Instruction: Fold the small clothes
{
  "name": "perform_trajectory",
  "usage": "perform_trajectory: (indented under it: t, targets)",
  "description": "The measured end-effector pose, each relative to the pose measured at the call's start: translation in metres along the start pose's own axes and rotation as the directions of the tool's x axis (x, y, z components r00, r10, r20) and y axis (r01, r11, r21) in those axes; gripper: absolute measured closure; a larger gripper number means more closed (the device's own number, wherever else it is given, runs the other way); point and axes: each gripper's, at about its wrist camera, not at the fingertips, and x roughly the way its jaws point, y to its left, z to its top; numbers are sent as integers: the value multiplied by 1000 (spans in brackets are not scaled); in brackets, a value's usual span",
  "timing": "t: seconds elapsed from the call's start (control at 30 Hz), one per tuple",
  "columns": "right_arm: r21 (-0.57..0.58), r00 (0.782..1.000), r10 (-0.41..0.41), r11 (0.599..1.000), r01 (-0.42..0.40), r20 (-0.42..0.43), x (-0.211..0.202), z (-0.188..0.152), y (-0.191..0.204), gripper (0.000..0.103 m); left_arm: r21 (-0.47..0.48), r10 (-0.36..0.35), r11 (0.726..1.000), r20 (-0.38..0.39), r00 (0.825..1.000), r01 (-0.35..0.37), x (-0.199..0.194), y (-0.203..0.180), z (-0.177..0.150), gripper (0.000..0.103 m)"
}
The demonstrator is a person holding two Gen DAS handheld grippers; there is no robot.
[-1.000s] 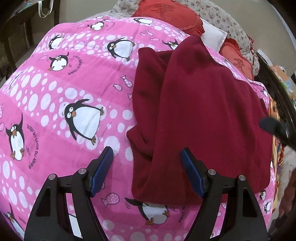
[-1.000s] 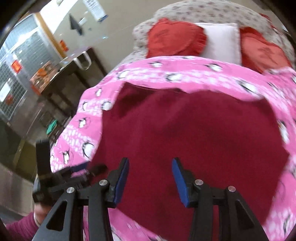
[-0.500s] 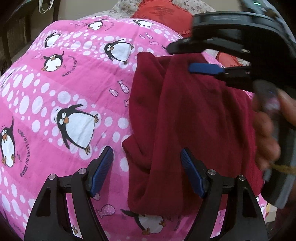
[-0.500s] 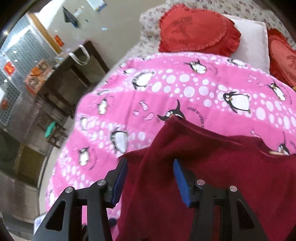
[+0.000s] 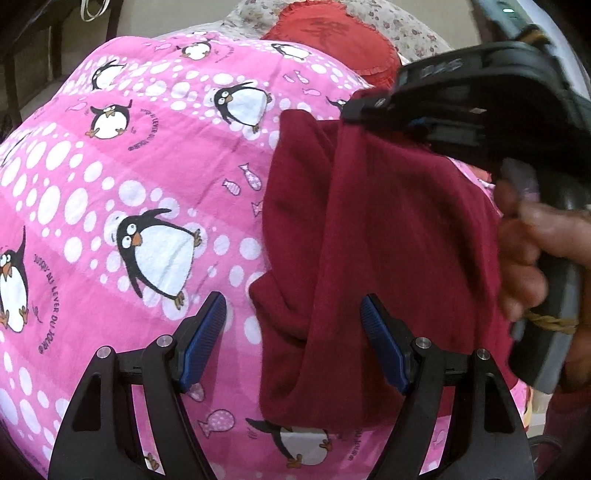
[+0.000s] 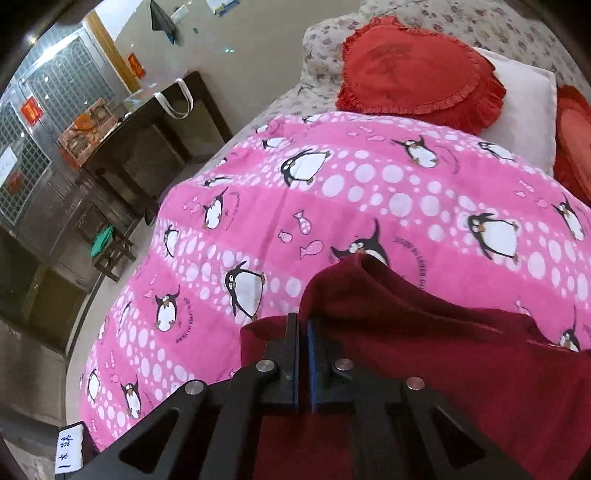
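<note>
I hold one gripper in each hand over a bed. On the bed lies a pink blanket (image 5: 147, 177) with penguins, white dots and little fish on it.

The thing I am folding is a dark red cloth (image 5: 388, 251). It lies on the right part of the pink blanket, and part of it is already folded over itself, with a long soft fold running from far to near.

My left gripper (image 5: 293, 338) is spread wide. Its two blue pads do not touch anything. The near left edge of the red cloth lies between them, below the pads. The left pad is over the pink blanket, and the right pad is over the red cloth.

My right gripper (image 6: 302, 334) is pressed together. It pinches the far edge of the red cloth, and the cloth rises up in a little hump right at the tips. In the left camera I see this gripper at the far right, with my right hand (image 5: 532, 251) wrapped around its handle.

At the far end of the bed are a red heart pillow (image 6: 417, 74) with a frill, a white pillow (image 6: 524, 110) beside it, and a flowery cover (image 6: 461, 22) behind them. Off to the left of the bed stands a dark wooden table (image 6: 147, 133) with a white bag (image 6: 177, 96) on it.
</note>
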Motion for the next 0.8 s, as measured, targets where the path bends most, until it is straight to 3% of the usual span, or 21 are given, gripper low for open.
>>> perform_trajectory:
  t: [0.13,0.2,0.27,0.3,0.4,0.53,0.6,0.67,0.73,0.8]
  targets:
    - [4,998,46,999,-46,-30,20,-10,-8,97,16,37,999,17,999,-37,-7,7,4,27]
    - [24,995,99,995,-99,-26,10,-14,-12,86,22,57,998,37,998,-57,-11,10,5,27]
    - [41,989,146,988,-146,-3,-11,-21,-16,63,14,59,998,43,997,-60,-13,14,8,27]
    - [30,990,136,990,-137,23,-24,-26,-18,62,10,56,998,45,997,-56,-14,17,9,27]
    - [-8,991,64,998,-63,115,-61,-43,-27,62,9,54,998,75,996,-55,-20,18,12,27]
    - [42,966,-112,994,105,231,-106,-66,-63,62,-6,27,1000,95,995,-26,-24,18,17,27]
    - [92,953,-208,977,192,220,-113,-74,-86,62,-5,11,1000,83,996,-10,-17,10,18,27]
    - [152,941,-310,945,290,134,-103,-80,-118,63,20,24,999,54,998,-25,-6,1,17,27]
    - [210,959,-265,948,239,103,-96,-85,-139,64,37,64,997,4,998,-64,7,-5,12,27]
    - [226,961,-247,950,215,125,-106,-87,-138,64,38,79,996,21,997,-80,8,-7,8,27]
